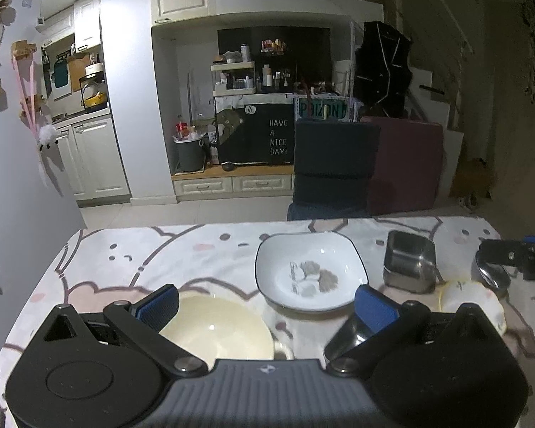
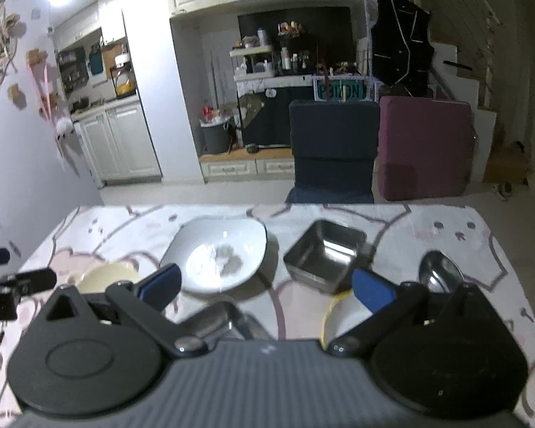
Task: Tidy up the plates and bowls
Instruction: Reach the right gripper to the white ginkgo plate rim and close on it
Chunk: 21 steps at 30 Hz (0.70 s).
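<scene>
A table (image 1: 132,249) under a pink cartoon-print cloth is carrying everything, with a dark blue chair (image 1: 333,164) and a maroon chair (image 1: 406,164) standing just behind its far edge. On the cloth, the white square plate (image 1: 310,274) with grey crumbs is sitting at the centre; a cream bowl (image 1: 217,328) is lying near and to its left, and a square steel container (image 1: 410,260) is standing just beside its right. A yellow-rimmed small dish (image 2: 342,317) is lying in front of the container, near a steel spoon (image 2: 440,273) and another steel piece (image 2: 214,317) — too blurred to name.

The left gripper (image 1: 267,303) is hovering above the cream bowl, its blue fingers (image 1: 160,305) spread wide, gripping nothing. The right gripper (image 2: 265,285) is likewise gaping — empty, above the small dish.
</scene>
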Tool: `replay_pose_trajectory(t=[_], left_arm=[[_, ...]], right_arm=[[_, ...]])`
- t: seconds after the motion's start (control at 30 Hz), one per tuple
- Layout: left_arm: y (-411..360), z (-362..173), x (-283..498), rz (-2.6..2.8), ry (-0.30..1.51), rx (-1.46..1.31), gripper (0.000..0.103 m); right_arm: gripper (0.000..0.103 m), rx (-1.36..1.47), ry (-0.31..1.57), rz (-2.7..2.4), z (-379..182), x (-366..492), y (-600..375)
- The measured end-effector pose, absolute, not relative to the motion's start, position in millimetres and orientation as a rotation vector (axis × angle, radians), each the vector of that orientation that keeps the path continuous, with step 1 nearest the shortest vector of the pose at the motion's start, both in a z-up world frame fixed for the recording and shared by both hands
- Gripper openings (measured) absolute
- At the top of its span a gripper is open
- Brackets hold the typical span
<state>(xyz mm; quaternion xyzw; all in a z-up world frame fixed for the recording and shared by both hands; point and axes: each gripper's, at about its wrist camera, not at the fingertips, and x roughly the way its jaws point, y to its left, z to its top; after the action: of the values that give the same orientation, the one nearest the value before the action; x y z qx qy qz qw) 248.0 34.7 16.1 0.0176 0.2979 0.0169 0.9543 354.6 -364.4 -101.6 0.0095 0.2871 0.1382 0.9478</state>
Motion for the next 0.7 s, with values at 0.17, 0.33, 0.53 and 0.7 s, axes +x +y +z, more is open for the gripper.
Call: replay_pose_trajectory(t=[0.17,0.33,0.53,0.7], left_arm=[[44.6,11.5,283.1,0.012,0.603,0.015,0.103],[55.8,1.7,319.8,-0.012,0.609,-0.006,0.103],[75.9,-15.6,364.8,-0.012,0.634,-0.102,0.103],[90.0,-35.2,401.9,-0.009,0.675,-0.175,0.103]], right_arm=[[0.103,0.062,0.583,0.295,-97.8,392.9,-361.4],[0.103,0.136,0.583,0.353,-102.0,426.9,-360.4],[0.103,0.228,0.594,0.409,-115.1,463.6,-354.1],[0.103,0.236,0.635,0.416,-127.2,497.1,-341.4]])
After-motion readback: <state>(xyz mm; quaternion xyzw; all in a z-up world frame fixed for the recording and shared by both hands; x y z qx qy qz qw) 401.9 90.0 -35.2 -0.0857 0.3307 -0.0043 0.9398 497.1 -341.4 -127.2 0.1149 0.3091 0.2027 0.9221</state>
